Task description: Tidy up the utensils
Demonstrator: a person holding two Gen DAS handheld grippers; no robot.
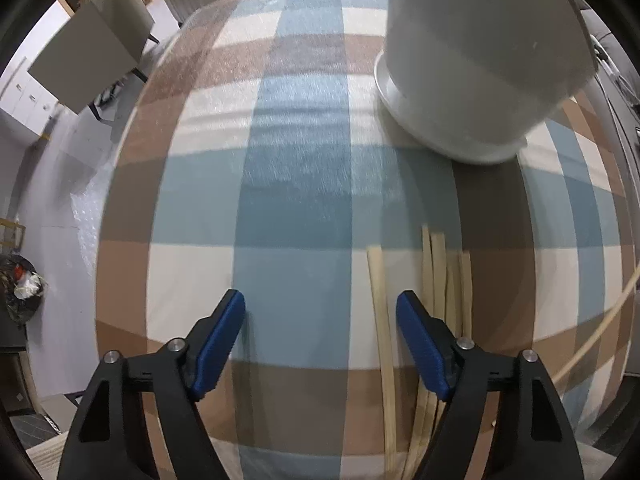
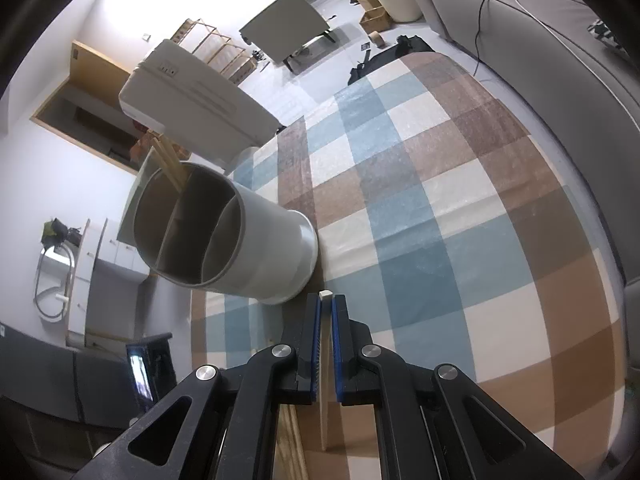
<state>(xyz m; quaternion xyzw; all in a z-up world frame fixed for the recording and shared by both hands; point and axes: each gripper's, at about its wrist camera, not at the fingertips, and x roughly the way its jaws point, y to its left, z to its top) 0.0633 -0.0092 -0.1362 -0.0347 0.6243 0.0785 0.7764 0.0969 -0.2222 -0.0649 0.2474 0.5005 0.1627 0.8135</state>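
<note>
Two handheld grippers are recorded over a table covered with a checked cloth point(image 1: 296, 184) in blue, brown and cream. In the left wrist view, the left gripper point(image 1: 320, 316) is pointed steeply down at the cloth with its blue-padded jaws apart and nothing between them. Several pale wooden chopsticks point(image 1: 436, 272) are laid on the cloth in a loose bundle just beside and partly under the right-hand finger, with one stick point(image 1: 378, 304) lying slightly apart from the rest, between the two fingers' lines but untouched by either pad. A further stick point(image 1: 600, 332) is seen curving along the right edge of the view, well apart from the bundle. Beyond the bundle, a round white utensil holder point(image 1: 480, 64) is stood on the cloth on a rimmed base. In the right wrist view, the right gripper point(image 2: 326, 300) is closed on a single pale chopstick point(image 2: 326, 293), whose squared end is shown just past the fingertips and whose length runs back between the pads. Near ahead and to the left, the same holder point(image 2: 264, 248) is seen from above, divided into three compartments; a few chopsticks point(image 2: 170, 160) are stood in the far compartment. Farther off, a white appliance point(image 2: 192, 96) and a chair point(image 2: 288, 28) are noted on the floor.
</note>
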